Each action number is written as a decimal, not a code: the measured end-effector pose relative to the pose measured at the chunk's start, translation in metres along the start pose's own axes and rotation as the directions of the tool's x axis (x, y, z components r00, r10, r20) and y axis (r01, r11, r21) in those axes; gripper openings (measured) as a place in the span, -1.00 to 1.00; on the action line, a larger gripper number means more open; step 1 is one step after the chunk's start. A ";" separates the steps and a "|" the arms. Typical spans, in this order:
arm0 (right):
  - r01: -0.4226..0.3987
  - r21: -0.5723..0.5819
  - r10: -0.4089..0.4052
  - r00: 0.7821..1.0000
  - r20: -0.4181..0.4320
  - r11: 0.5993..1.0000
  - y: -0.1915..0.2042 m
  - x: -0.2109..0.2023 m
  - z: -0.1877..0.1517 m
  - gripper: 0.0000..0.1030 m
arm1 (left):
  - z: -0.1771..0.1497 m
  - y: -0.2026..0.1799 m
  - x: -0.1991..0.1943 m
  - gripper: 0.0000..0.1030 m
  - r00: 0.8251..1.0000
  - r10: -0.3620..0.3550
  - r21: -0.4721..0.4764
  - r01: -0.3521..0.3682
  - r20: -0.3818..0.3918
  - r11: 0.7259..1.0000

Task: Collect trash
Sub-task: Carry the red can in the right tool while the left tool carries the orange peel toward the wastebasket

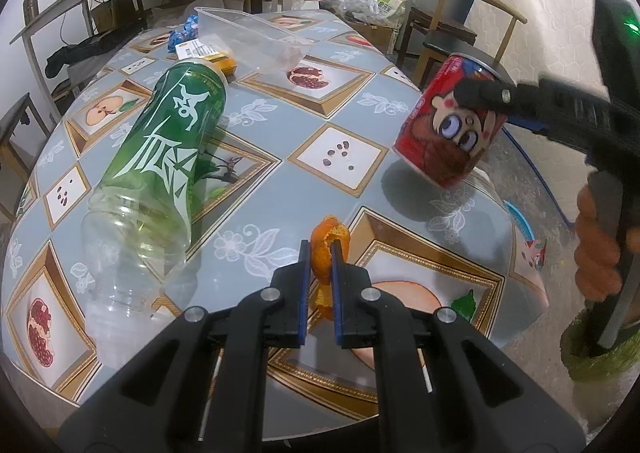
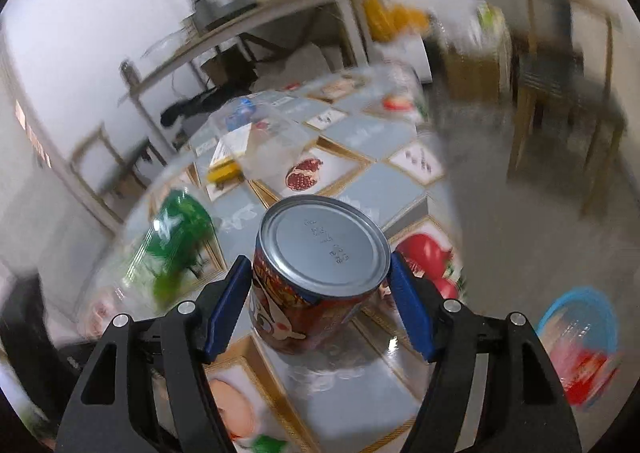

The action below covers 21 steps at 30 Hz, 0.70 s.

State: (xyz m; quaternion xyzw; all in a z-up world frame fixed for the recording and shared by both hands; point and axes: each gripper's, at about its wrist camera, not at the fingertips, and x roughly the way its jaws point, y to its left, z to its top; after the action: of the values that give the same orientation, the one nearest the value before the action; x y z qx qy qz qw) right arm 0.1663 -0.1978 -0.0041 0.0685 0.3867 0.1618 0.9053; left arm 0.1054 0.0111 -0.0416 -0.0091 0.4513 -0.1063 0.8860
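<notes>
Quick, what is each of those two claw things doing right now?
Left gripper: shut on a piece of orange peel.
Right gripper: shut on a red cartoon-printed metal can, lifted off the table.

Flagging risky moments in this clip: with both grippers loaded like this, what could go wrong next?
1. The red can hangs tilted in the right gripper above the table edge; a slip could send it to the floor.
2. The left gripper pinches only a thin orange peel, which could tear or drop.
</notes>
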 end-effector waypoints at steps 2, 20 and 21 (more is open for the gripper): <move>0.026 -0.081 -0.025 1.000 0.017 0.996 0.010 -0.004 -0.006 0.31 | 0.000 0.000 0.000 -0.85 1.000 0.001 -0.001 -0.001 -0.001 1.000; 0.024 -0.220 -0.025 1.000 0.000 0.975 0.028 -0.004 -0.020 0.35 | 0.000 -0.001 0.000 -0.85 1.000 -0.005 -0.002 0.005 -0.006 1.000; 0.024 -0.218 -0.025 1.000 -0.003 0.976 0.028 -0.002 -0.020 0.35 | 0.000 -0.001 0.001 -0.85 1.000 -0.005 -0.001 0.005 -0.006 1.000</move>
State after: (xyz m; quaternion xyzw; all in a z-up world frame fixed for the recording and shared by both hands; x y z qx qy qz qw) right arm 0.1436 -0.1719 -0.0096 -0.0365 0.3699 0.1924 0.9082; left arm 0.1059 0.0098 -0.0417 -0.0104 0.4541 -0.1082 0.8843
